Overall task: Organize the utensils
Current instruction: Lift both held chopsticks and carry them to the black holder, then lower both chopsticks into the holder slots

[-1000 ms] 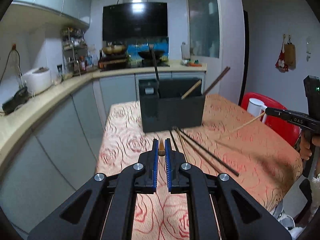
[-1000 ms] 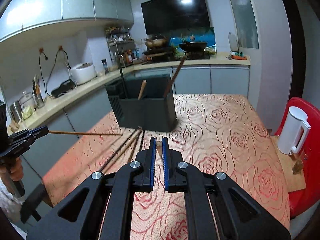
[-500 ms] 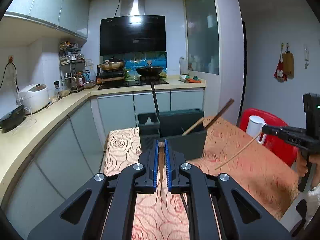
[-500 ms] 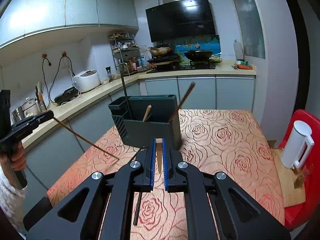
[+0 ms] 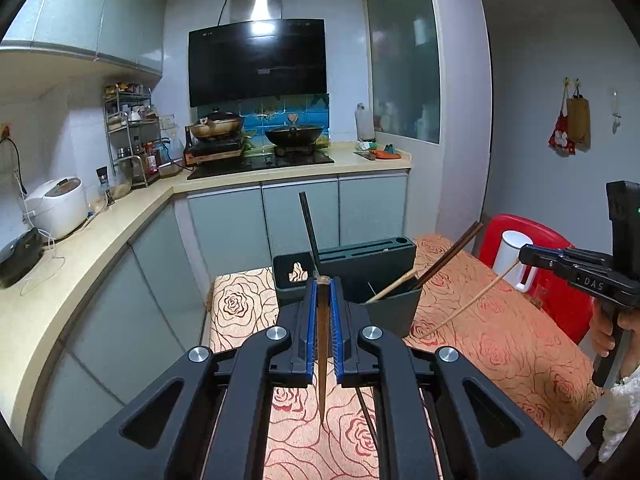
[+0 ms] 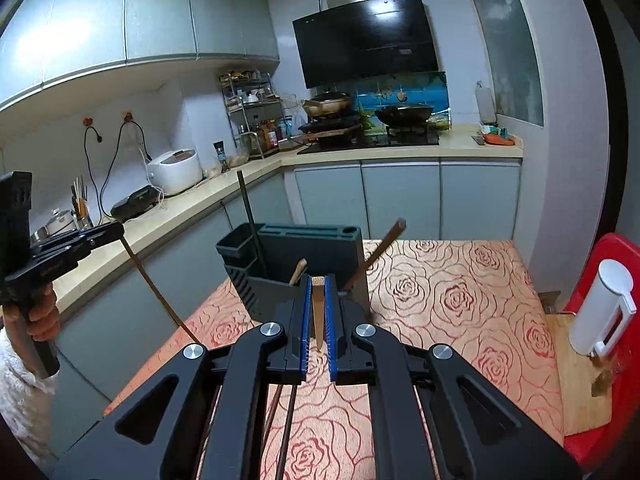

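Your left claw (image 5: 322, 320) is gripping a dark chopstick (image 5: 322, 360), tip hanging down. Your right claw (image 6: 317, 312) is clamping a pale chopstick (image 6: 318, 312), the dark holder (image 6: 320, 256) sitting at twelve o'clock on the surface (image 6: 460, 300).

The left claw (image 5: 323, 292) grips a dark chopstick (image 5: 322, 352) before the utensil holder (image 5: 360, 256).

The table (image 6: 460, 292) is being covered by a rose-patterned cloth; a dark utensil holder (image 6: 280, 280) and loose dark chopsticks (image 6: 286, 432) are being borne on it.
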Action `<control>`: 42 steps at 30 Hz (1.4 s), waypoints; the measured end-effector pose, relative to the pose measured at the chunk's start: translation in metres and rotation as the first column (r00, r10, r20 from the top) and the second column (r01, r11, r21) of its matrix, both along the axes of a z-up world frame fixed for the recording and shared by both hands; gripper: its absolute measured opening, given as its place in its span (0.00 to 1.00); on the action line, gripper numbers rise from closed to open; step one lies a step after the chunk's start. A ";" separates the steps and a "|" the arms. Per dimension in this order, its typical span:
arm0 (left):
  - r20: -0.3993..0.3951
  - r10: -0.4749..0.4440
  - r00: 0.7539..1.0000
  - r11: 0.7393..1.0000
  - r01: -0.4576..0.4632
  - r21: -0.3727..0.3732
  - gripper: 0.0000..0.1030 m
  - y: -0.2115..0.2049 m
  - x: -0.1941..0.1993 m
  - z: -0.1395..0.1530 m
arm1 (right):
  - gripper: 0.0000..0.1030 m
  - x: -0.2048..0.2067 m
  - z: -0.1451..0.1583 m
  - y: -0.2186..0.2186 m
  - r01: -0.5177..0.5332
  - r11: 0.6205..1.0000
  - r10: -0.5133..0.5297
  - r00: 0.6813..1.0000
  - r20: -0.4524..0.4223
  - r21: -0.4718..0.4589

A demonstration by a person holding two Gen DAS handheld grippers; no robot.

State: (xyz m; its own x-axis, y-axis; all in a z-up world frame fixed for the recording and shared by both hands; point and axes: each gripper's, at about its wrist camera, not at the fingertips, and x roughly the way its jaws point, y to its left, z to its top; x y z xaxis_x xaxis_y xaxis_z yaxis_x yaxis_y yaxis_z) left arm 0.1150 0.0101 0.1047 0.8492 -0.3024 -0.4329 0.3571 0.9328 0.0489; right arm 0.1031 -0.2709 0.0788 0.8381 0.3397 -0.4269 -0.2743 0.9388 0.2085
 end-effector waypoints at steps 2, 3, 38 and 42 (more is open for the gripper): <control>0.006 0.001 1.000 1.000 -0.001 0.003 0.06 -0.002 0.002 0.006 | 0.07 0.002 0.006 0.001 0.000 1.000 0.000 1.000 0.007 -0.006; 0.012 0.004 1.000 1.000 -0.004 0.002 0.06 -0.003 0.003 0.011 | 0.07 0.004 0.010 0.001 0.002 1.000 -0.002 1.000 0.012 -0.011; 0.060 0.047 0.997 0.997 -0.043 -0.063 0.06 -0.078 0.109 0.065 | 0.07 0.079 0.056 0.017 0.007 0.996 -0.009 1.000 -0.026 -0.086; 0.035 0.056 0.998 0.997 -0.054 -0.053 0.06 -0.073 0.117 0.047 | 0.07 0.092 0.043 0.019 0.003 0.996 -0.009 0.998 -0.069 -0.088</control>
State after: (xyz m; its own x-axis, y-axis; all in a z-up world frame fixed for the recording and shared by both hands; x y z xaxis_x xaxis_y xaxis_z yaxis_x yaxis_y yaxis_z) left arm 0.2322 -0.0630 0.1519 0.8802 -0.2761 -0.3860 0.3041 0.9526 0.0121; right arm 0.1952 -0.2515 0.1216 0.8073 0.2931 -0.5123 -0.2560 0.9560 0.1436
